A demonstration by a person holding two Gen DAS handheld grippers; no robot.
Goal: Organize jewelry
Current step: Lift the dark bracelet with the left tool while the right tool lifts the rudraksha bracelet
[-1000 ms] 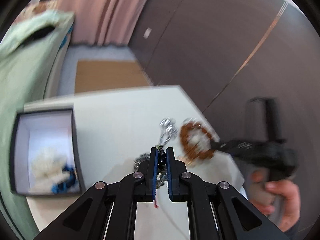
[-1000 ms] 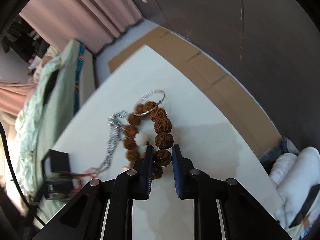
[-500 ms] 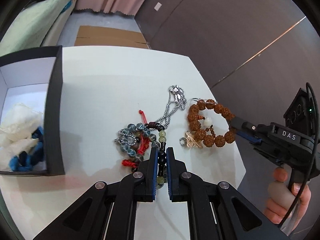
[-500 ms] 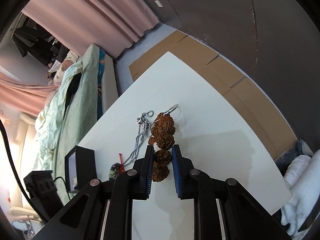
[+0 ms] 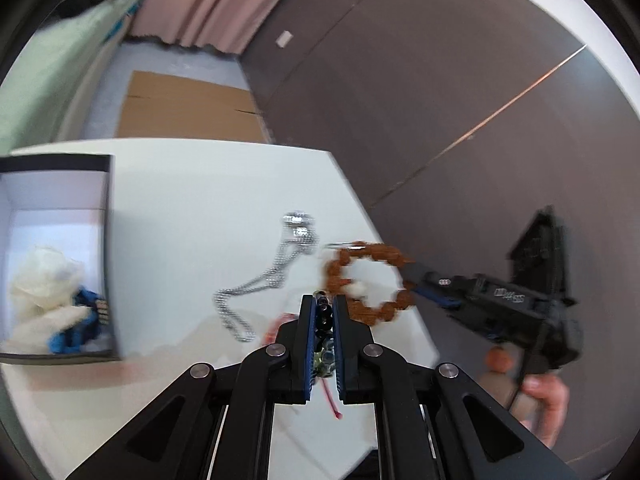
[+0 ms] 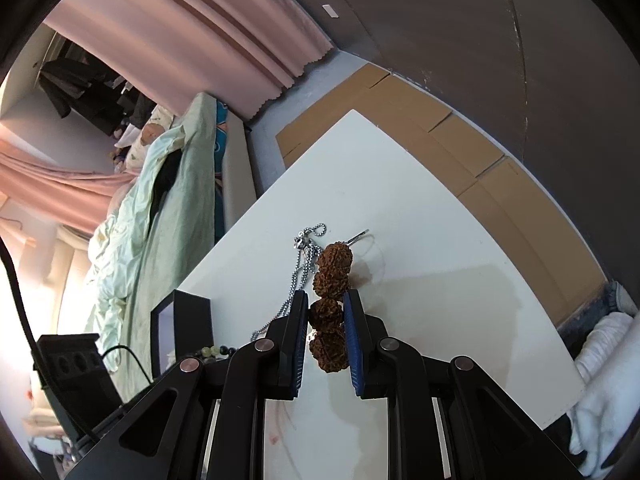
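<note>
My left gripper (image 5: 323, 304) is shut on a dark and green beaded bracelet (image 5: 322, 316), lifted above the white table (image 5: 180, 184); a red cord hangs from it. My right gripper (image 6: 326, 300) is shut on a brown seed-bead bracelet (image 6: 330, 280), held off the table; in the left wrist view it hangs as a ring (image 5: 366, 280) from the right gripper (image 5: 416, 284). A silver ball-chain necklace (image 5: 264, 280) lies on the table, also in the right wrist view (image 6: 302, 268). A black box with a white inside (image 5: 56, 240) stands at the left.
The box holds white tissue and something blue (image 5: 80, 320). The box also shows in the right wrist view (image 6: 180, 320). Brown cardboard (image 6: 440, 152) lies on the floor beyond the table. A bed with green bedding (image 6: 160, 200) stands on the left. A dark wall (image 5: 440, 80) is behind.
Both grippers have lifted their bracelets off the table. The bead cluster is gone from the tabletop; only the silver chain stays there.
</note>
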